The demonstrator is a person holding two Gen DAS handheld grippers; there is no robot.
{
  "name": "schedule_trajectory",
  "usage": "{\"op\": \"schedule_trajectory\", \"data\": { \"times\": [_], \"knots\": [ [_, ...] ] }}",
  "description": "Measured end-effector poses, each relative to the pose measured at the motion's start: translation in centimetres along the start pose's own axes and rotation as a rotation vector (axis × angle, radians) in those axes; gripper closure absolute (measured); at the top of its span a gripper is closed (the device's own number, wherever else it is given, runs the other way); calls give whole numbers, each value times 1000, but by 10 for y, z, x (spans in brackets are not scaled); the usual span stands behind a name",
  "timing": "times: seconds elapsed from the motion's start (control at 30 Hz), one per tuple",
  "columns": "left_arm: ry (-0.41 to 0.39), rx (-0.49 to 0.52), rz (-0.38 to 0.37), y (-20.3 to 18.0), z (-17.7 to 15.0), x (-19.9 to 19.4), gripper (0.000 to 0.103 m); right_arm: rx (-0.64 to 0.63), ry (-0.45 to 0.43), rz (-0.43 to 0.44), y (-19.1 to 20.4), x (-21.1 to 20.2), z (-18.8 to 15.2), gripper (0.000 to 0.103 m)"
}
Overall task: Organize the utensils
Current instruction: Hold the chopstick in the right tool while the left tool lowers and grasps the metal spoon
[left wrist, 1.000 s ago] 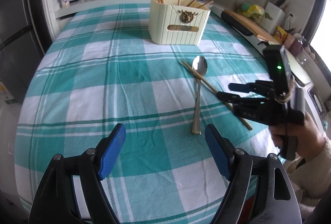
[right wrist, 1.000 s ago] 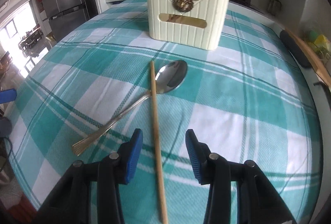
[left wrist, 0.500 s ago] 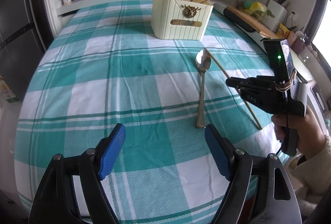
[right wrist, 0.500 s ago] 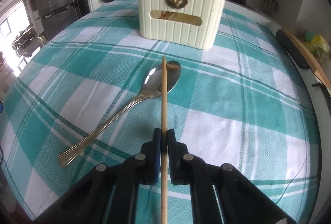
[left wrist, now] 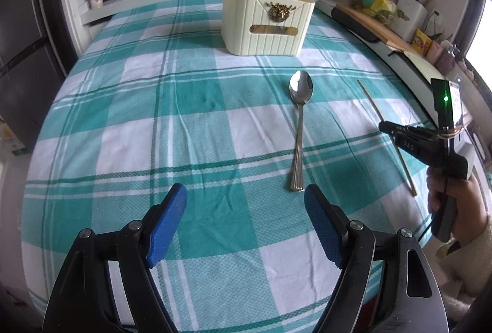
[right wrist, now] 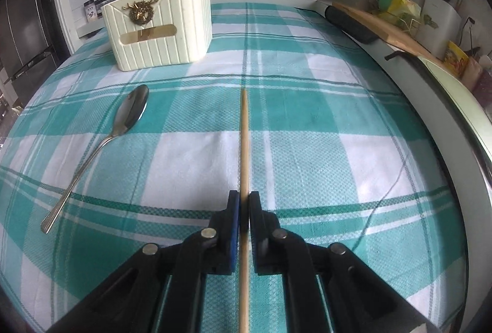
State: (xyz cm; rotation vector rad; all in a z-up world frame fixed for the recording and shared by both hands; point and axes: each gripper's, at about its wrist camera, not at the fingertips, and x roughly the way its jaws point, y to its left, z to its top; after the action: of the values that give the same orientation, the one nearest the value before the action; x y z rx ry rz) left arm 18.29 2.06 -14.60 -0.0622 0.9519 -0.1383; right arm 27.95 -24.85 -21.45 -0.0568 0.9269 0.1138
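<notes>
The right gripper (right wrist: pixel 243 206) is clamped on a thin, light wooden chopstick (right wrist: pixel 244 145), which is pointed toward 12 o'clock in the right wrist view, its rear end projecting back between the black arms. The left gripper (left wrist: pixel 244 228) is held with its blue pads (left wrist: pixel 167 222) wide apart and nothing between them. A silver metal spoon (left wrist: pixel 299 130) is seen flat on the teal-and-white checked tablecloth (left wrist: pixel 190 117), at 1 o'clock from the left gripper. A cream ribbed plastic utensil holder (left wrist: pixel 267 22), loaded with more chopsticks, is placed beyond the spoon at 12 o'clock.
</notes>
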Motion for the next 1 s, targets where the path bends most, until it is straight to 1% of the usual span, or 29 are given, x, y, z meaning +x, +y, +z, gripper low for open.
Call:
{"op": "schedule_trajectory", "data": {
  "times": [0.07,0.1,0.13,0.17,0.27,0.4,0.5,0.63,0.8,0.93,1.0],
  "knots": [
    [3,-7,6,3,0,1,23,-2,6,17,3,2,-1,90],
    [5,-10,9,4,1,2,23,-3,1,28,5,1,-2,75],
    [7,-12,11,5,0,2,23,-5,-3,35,7,1,-2,57],
    [9,-13,13,5,0,3,23,-7,-12,38,9,0,-3,54],
    [17,-10,21,7,0,6,23,-11,-20,44,11,-4,-4,54],
    [30,-1,18,5,3,11,23,33,-55,54,4,-16,-3,54],
    [24,30,18,0,9,13,23,66,-87,52,-4,-27,-3,53],
    [20,86,4,-10,20,18,23,87,-112,52,-13,-41,-5,53],
    [64,162,-65,-25,39,37,23,85,-147,51,-20,-61,-10,53],
    [86,260,-78,-48,55,58,23,88,-155,45,-27,-70,-16,53],
    [108,319,-65,-65,61,74,23,96,-155,48,-30,-73,-18,53]
  ]
}}
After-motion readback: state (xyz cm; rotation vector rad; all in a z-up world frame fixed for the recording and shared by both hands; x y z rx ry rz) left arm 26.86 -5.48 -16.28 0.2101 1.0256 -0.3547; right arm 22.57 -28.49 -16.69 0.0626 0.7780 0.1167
